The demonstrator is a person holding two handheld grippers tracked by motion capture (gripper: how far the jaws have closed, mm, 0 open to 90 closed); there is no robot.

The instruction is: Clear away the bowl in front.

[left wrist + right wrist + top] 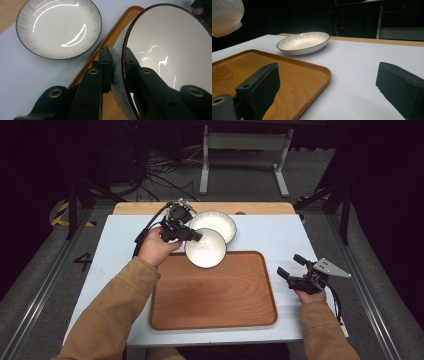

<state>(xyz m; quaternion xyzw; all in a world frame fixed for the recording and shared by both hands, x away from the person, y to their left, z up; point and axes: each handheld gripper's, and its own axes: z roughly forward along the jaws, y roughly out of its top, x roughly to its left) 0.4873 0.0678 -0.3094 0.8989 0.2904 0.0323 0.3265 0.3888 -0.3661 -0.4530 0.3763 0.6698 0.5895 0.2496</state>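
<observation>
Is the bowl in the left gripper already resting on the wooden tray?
No, the left gripper holds the bowl tilted in the air by its rim, above the far edge of the tray.

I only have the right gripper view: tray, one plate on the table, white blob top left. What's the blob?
Observer: A second bowl, held tilted above the far edge of the wooden tray.
Operator: Held how?
Observer: The left gripper is shut on its rim, one jaw inside, one outside.
Operator: Is the plate on the table touching the tray?
Observer: No. The striped plate sits on the white table just beyond the tray, with a gap.
Operator: Where's my gripper overall?
Observer: The right gripper is open, to the right of the tray, holding nothing.
</observation>
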